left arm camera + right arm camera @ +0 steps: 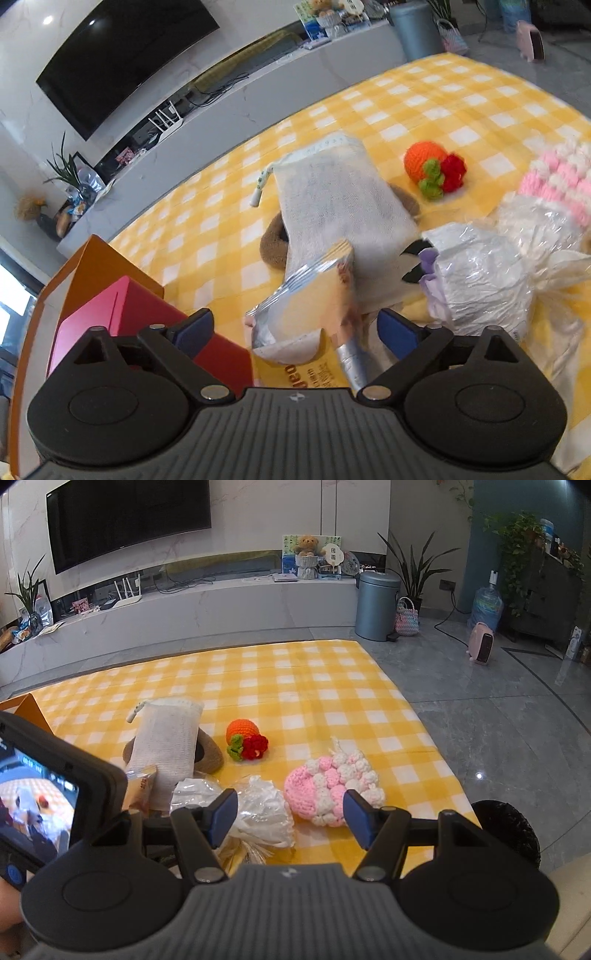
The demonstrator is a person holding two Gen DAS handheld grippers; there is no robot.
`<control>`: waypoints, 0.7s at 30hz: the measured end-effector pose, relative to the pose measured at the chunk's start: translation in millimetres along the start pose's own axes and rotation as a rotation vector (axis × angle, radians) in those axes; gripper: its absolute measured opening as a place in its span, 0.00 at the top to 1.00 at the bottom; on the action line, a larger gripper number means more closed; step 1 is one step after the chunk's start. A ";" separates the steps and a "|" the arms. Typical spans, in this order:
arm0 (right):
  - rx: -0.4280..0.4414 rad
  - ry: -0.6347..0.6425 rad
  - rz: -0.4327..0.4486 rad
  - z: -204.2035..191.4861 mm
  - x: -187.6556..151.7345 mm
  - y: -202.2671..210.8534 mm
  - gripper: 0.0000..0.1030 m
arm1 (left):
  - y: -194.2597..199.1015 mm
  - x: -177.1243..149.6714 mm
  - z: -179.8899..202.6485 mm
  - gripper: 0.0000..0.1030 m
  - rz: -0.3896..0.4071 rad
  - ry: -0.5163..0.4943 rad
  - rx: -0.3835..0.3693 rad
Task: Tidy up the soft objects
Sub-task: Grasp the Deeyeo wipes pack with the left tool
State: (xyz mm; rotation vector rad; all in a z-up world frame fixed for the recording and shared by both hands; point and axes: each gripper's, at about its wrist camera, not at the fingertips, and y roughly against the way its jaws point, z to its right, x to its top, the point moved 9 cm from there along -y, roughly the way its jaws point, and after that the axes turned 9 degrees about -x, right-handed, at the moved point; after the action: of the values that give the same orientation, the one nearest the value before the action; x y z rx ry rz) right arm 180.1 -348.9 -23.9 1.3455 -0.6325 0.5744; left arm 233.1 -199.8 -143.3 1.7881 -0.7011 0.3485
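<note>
1. An orange box [92,266] stood at the left edge of the yellow checked cloth [424,107]; a red-pink box [122,314] sat inside it, and nothing else could be seen in it.
2. A white mesh drawstring pouch [340,206] lay on top of a brown plush ring [271,245]; its contents could not be made out.
3. 2 crinkled clear plastic bags [484,269] lay near the right side of the cloth, holding pale soft items that were too blurred to identify.
4. A yellow and silver snack packet [314,314] lay between the blue pads of the left claw [295,332], which stood apart and did not press it. Its print read partly "geo"; the rest was unreadable.
5. The right claw [291,818] was spread wide and empty, hovering over a plastic bag and a pink and white crochet piece [332,790].
6. An orange crochet fruit [245,744] with red and green parts lay alone mid-cloth.
</note>
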 end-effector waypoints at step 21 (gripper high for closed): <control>0.015 -0.020 -0.026 2.6 -4.5 -6.0 0.39 | 16.2 -14.6 -11.9 0.69 -0.023 0.026 -0.235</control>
State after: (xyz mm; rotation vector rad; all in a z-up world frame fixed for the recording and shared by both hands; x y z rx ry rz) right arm 180.9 -352.5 -31.0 1.3728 -0.6268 0.5458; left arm 213.1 -187.6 -135.2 1.5646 -0.6741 0.2624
